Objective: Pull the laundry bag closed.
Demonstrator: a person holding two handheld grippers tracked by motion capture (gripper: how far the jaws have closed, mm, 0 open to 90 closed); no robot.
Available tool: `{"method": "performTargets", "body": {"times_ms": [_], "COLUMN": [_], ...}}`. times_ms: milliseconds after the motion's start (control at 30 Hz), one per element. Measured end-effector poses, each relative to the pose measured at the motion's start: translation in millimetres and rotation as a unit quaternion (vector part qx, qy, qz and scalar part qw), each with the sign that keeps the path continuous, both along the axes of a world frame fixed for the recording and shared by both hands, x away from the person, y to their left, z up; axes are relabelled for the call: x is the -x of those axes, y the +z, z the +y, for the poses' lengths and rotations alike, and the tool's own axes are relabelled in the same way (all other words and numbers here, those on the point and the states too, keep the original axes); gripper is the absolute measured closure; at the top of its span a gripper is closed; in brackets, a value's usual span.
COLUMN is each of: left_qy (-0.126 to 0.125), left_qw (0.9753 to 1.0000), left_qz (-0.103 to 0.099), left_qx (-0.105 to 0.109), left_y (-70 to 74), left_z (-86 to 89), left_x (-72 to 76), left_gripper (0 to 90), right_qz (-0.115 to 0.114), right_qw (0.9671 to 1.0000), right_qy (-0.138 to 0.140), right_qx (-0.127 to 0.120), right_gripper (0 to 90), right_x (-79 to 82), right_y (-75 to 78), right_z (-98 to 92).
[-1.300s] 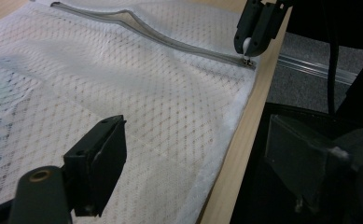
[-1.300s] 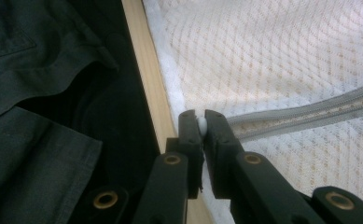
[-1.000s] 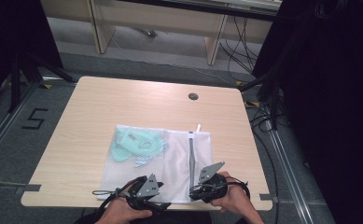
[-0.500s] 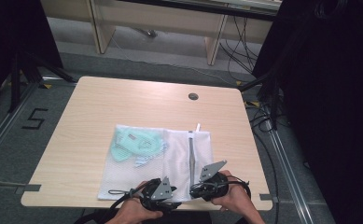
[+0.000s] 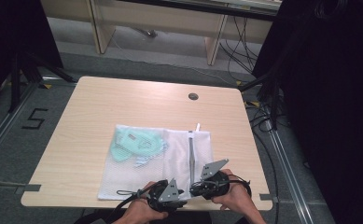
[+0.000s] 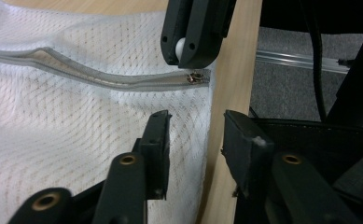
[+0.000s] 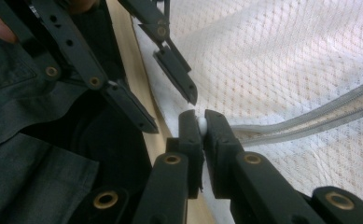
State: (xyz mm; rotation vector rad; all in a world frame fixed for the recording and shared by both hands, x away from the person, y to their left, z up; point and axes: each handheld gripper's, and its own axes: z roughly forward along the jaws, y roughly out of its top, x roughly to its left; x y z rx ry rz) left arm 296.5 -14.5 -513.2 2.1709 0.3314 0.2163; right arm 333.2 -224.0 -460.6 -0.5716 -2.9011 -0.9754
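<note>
White mesh bag flat on table; both grippers at near edge, grip unclear.

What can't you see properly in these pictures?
- Zip slider: the right gripper jaws cover all but a white bit of it in both gripper views.
- Green things in the mesh bag: too small and veiled by mesh in the high view.
- Bag's near edge: hidden by both hands, high view.
</note>
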Motion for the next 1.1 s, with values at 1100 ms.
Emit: {"method": "performTargets", "body": {"times_ms": [1100], "left_qy": [-0.023], "left_qw": [0.9979], "left_qz": [-0.030], "left_qx": [-0.053], "left_y": [-1.8], "left_z": [-16.2], "left_x": [0.2], "left_gripper": [88.9], "right_qz": [0.014], "right_qw": [0.9998], "right_qy": [-0.009], "right_qx": [0.013], "right_gripper": [86.3], "right_x": [-9.5], "right_y": [-10.3], "right_z": [-7.5]}}
